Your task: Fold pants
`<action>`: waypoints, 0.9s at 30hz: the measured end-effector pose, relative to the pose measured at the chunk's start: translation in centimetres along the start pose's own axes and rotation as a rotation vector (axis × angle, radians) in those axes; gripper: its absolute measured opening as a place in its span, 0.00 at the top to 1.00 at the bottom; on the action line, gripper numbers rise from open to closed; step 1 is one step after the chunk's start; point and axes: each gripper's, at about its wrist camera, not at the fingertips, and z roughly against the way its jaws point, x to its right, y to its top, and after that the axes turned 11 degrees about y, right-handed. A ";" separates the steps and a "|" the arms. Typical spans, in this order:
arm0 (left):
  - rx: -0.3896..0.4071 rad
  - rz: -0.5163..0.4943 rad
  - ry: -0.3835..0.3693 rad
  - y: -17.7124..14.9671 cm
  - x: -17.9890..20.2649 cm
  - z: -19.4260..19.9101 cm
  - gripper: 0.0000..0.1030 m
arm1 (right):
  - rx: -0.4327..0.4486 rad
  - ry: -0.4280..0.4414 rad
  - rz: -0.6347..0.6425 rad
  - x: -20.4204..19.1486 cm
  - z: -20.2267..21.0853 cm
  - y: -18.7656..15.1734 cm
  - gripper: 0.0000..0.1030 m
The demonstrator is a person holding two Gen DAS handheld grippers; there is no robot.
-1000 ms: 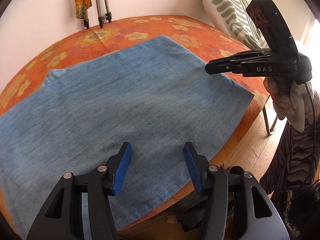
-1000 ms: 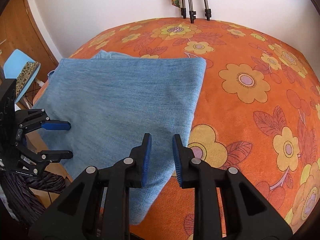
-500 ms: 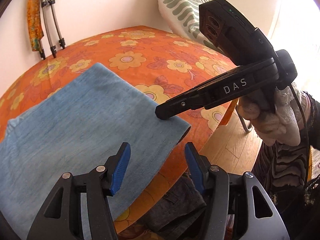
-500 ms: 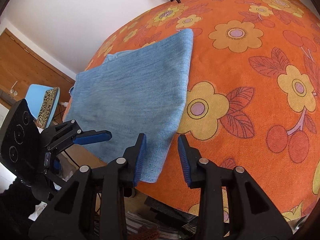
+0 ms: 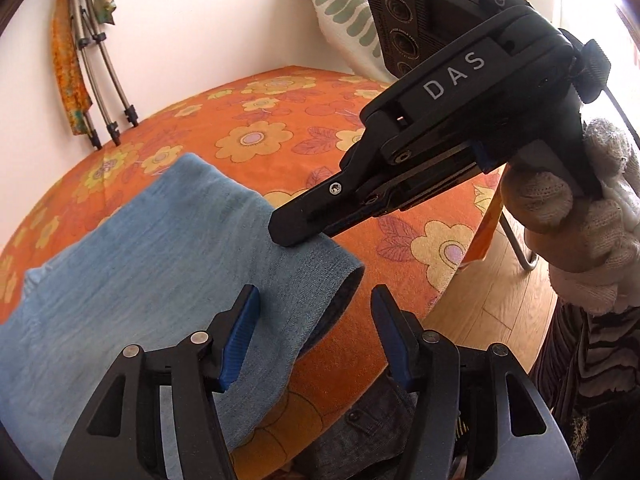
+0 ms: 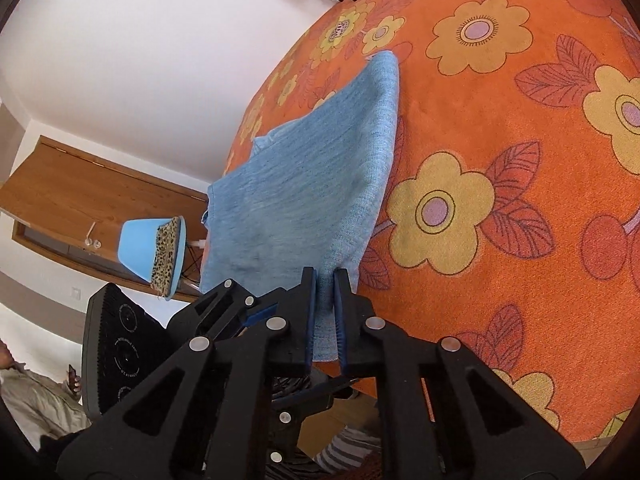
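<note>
Left gripper [image 5: 316,336] at lower centre of its view, jaws spread, straddling the near hem of the blue pants [image 5: 132,280] without pressing it. Right gripper [image 6: 325,312], lower centre of its own view, has just been closing and now pinches the pants' near corner between its pads. Pants lie already folded over, a flat blue panel on the orange flowered tablecloth [image 6: 500,168], running from the near table edge toward upper left. Step in hand, likely: taking both near corners for the next fold. Next move calls for the left jaws to close on the hem, then both to lift together. Tripod legs [image 5: 108,92] lean against the far wall.
</note>
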 end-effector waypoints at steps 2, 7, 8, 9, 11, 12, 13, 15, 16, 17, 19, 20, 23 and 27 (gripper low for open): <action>0.003 0.007 0.023 -0.1 0.1 -0.4 0.44 | 0.004 0.006 -0.002 -0.1 -0.2 0.2 0.92; 0.002 0.053 0.031 -0.2 -0.7 -1.2 0.48 | 0.031 0.027 -0.007 -0.5 0.2 1.2 0.94; -0.003 0.070 0.020 -0.2 -1.1 -1.4 0.56 | 0.039 0.027 0.005 -0.8 0.5 1.4 0.94; -0.007 0.083 0.002 -0.3 -1.4 -1.6 0.61 | 0.044 0.028 0.024 -1.1 0.7 1.7 0.94; 0.003 0.106 -0.022 -0.2 -1.9 -1.7 0.71 | 0.050 0.033 0.064 -1.9 1.2 2.2 0.94; 0.009 0.105 -0.024 -0.2 -1.9 -1.6 0.73 | 0.071 -0.007 0.086 -2.2 1.6 2.5 0.94; 0.014 0.098 -0.019 -0.1 -1.9 -1.6 0.75 | 0.092 -0.064 0.115 -2.4 1.9 2.9 0.83; 0.026 0.099 -0.025 -0.2 -2.0 -1.4 0.77 | 0.123 -0.142 0.126 -2.0 2.3 4.0 0.59; 0.031 0.103 -0.026 -0.2 -2.0 -1.3 0.78 | 0.135 -0.144 0.109 -1.4 2.4 4.7 0.53; 0.034 0.112 -0.031 -0.3 -2.2 -1.2 0.79 | 0.138 -0.138 0.083 -0.6 2.5 5.4 0.53; 0.041 0.127 -0.040 -0.5 -2.4 -0.9 0.80 | 0.136 -0.123 0.025 0.8 2.0 6.6 0.53; 0.045 0.132 -0.043 -0.5 -2.4 -0.7 0.81 | 0.130 -0.116 0.003 1.5 1.5 7.0 0.53; 0.050 0.143 -0.055 -0.4 -2.8 -0.7 0.82 | 0.095 -0.139 -0.008 2.0 -0.7 8.1 0.53; 0.060 0.165 -0.074 -0.4 -3.2 -0.3 0.84 | 0.063 -0.217 0.071 0.9 -3.3 9.9 0.53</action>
